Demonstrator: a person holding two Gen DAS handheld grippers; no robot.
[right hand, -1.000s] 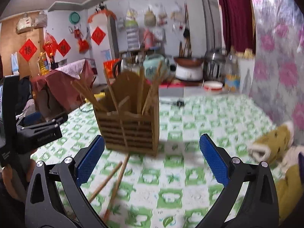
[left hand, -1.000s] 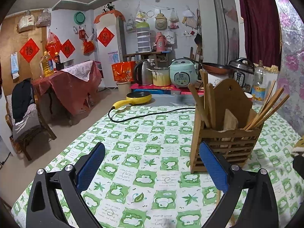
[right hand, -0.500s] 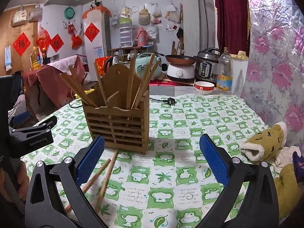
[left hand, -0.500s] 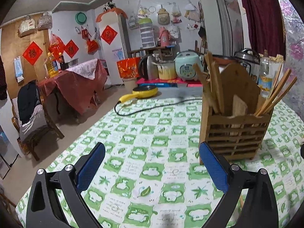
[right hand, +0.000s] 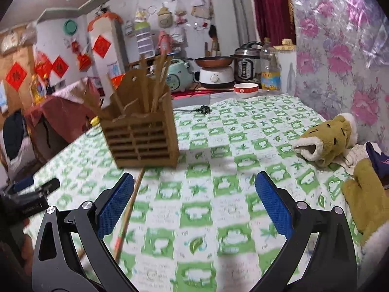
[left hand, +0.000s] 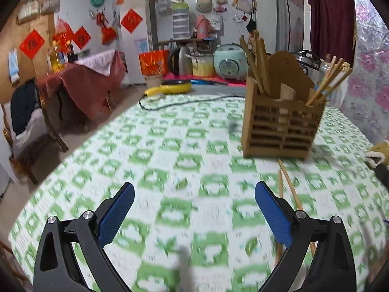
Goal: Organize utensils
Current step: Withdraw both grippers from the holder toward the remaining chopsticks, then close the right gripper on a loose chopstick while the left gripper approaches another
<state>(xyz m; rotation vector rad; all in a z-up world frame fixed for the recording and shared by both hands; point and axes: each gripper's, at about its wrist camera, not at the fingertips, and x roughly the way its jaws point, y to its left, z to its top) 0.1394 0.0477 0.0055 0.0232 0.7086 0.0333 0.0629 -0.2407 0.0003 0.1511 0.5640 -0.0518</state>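
A slatted wooden utensil holder [left hand: 279, 124] stands upright on the green-and-white checked table, with several chopsticks sticking out of its top. Two loose chopsticks [left hand: 289, 185] lie on the cloth in front of it, running toward me. My left gripper [left hand: 194, 214] is open and empty, left of those chopsticks. In the right wrist view the holder [right hand: 141, 138] is ahead on the left, and a loose chopstick [right hand: 128, 211] passes by the left finger of my right gripper [right hand: 194, 206], which is open and holds nothing.
Plush yellow gloves [right hand: 325, 141] and cloth lie at the table's right side. A black power cord [left hand: 184, 102] crosses the far edge, near a yellow pan [left hand: 175, 87]. Cookers and a bowl [right hand: 245, 90] stand beyond. The other gripper [right hand: 29, 199] shows at the left.
Both grippers have drawn back from the holder and tilted. The loose chopsticks, hidden from the left wrist view before, now show in it; both views are motion-blurred.
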